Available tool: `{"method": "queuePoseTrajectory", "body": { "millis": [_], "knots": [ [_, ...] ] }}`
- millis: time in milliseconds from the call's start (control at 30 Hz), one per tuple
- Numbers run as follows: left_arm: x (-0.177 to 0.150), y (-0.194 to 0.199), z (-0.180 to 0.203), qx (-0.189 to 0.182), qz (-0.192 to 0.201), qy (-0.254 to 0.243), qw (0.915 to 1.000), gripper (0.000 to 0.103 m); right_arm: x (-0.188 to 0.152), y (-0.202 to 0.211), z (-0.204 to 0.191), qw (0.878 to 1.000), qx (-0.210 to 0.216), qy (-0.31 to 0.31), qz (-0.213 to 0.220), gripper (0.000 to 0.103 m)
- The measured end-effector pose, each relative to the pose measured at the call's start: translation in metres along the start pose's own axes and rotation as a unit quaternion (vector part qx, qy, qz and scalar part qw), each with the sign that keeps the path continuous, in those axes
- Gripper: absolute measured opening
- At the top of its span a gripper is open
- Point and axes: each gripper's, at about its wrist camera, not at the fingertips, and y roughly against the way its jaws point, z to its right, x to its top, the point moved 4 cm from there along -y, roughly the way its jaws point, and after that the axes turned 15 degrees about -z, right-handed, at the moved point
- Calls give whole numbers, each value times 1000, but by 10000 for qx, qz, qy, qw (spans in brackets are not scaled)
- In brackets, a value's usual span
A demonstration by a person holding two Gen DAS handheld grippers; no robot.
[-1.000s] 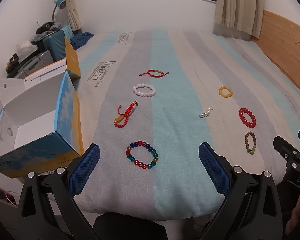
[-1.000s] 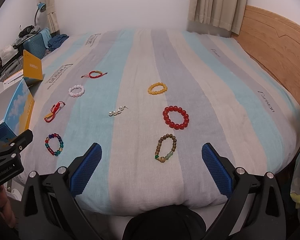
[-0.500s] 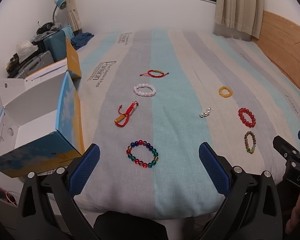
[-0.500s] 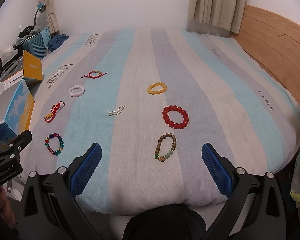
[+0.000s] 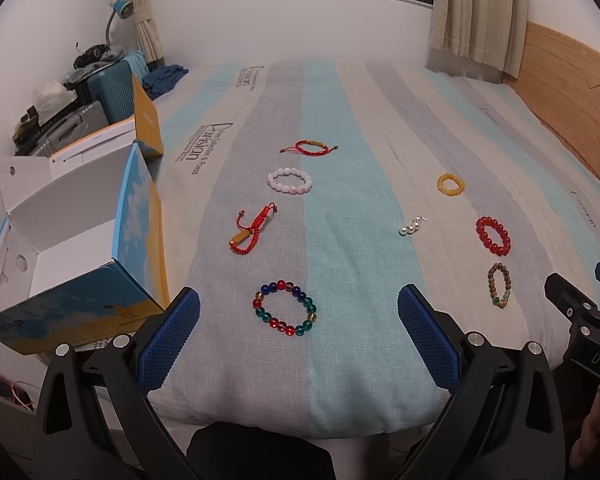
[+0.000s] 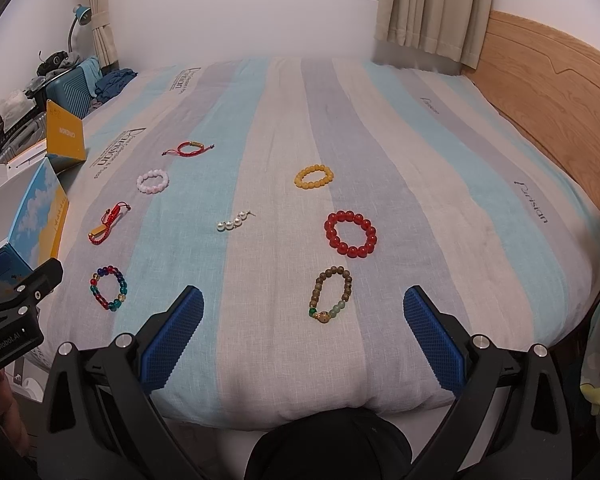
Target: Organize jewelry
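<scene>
Several bracelets lie spread on the striped bed. A multicolour bead bracelet lies just ahead of my open, empty left gripper; it also shows in the right wrist view. A brown bead bracelet lies just ahead of my open, empty right gripper. Farther off lie a red bead bracelet, a yellow one, a pearl piece, a white-pink bracelet and two red cord bracelets.
An open blue-and-yellow cardboard box stands at the bed's left edge. Suitcases and clutter sit behind it. A wooden headboard runs along the right side. Both grippers hover at the bed's near edge.
The left wrist view has shifted slightly; the box sits a little farther left and lower. The jewelry has not moved.
</scene>
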Motion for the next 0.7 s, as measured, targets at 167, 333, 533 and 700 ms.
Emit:
{"method": "queuePoseTrajectory", "body": {
  "millis": [167,333,533,700],
  "knots": [
    [0,0,-1,-17,-15,8,10000,97,0,0,0,10000,5,-8,2,96],
    [1,-1,-2,-18,-36,7,10000,97,0,0,0,10000,-3,-6,7,96],
    [1,1,-3,-20,-43,9,10000,97,1,0,0,10000,1,0,2,96],
    [2,-2,-1,-14,-46,-10,10000,97,1,0,0,10000,-3,-1,-3,96]
  ]
}}
